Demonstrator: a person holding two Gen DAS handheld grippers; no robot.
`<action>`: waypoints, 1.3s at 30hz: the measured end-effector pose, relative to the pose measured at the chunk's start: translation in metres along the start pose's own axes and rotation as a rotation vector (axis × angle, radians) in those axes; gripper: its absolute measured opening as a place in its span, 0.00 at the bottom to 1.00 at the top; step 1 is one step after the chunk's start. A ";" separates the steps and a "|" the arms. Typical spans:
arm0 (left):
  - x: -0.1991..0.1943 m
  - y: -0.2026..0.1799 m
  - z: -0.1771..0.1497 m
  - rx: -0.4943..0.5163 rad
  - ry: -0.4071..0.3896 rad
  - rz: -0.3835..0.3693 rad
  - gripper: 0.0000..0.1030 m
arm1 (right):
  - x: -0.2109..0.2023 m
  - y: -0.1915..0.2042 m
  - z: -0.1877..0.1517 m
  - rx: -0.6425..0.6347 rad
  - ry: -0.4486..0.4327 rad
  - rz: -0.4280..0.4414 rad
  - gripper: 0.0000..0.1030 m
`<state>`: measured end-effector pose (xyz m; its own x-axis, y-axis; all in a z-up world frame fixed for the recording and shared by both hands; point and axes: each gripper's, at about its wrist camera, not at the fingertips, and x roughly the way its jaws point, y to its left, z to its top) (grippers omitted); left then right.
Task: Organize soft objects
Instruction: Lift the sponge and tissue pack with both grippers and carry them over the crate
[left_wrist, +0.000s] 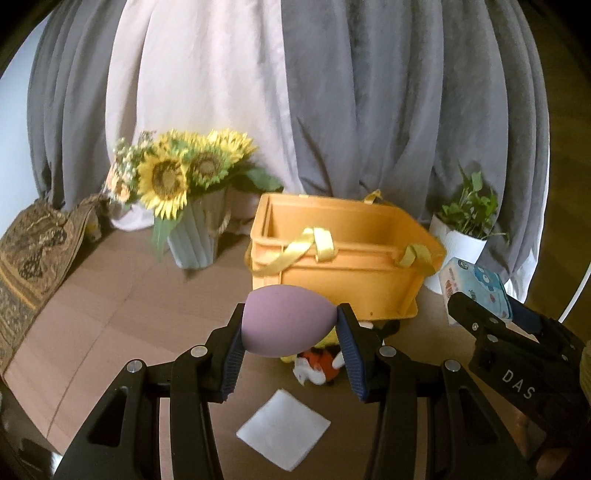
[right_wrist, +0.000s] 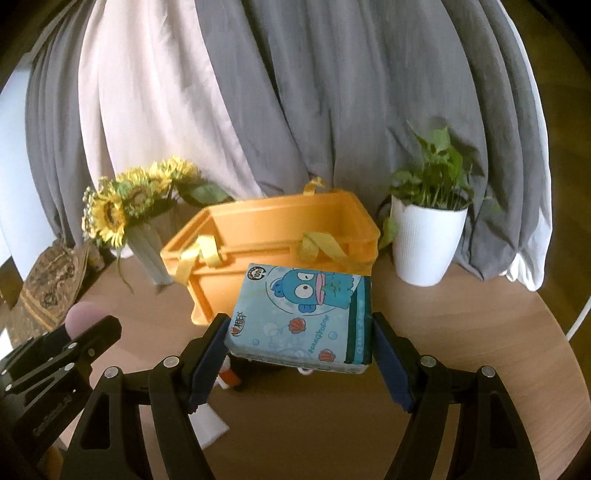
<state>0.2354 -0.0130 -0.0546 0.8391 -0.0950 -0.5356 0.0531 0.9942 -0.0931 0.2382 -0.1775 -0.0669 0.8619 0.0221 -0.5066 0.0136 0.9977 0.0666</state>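
Aloft: sponge (left_wrist: 288, 321) and tissue pack (right_wrist: 303, 314), each clamped.

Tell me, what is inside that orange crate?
The visible part of the orange crate shows only bare inner walls, with yellow straps draped over its rim. Its floor is hidden behind the near wall, so something low could lie there unseen.

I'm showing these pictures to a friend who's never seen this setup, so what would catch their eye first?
Probably the orange bin with yellow straps at the middle of the table, between the sunflowers and a potted plant. Next, the two held items in front of it: the left hand-held gripper squeezes a purple sponge, and the right hand-held gripper clamps a blue tissue pack.
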 end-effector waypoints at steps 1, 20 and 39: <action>0.000 0.001 0.003 0.004 -0.006 -0.004 0.45 | -0.001 0.001 0.003 0.003 -0.009 -0.003 0.73; 0.009 0.017 0.061 0.062 -0.105 -0.095 0.45 | -0.005 0.029 0.051 0.035 -0.146 -0.047 0.73; 0.030 0.007 0.100 0.096 -0.169 -0.142 0.45 | 0.010 0.026 0.084 0.053 -0.210 -0.072 0.73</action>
<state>0.3148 -0.0040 0.0126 0.8981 -0.2322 -0.3736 0.2210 0.9725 -0.0731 0.2897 -0.1563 0.0017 0.9443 -0.0680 -0.3221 0.1003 0.9913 0.0847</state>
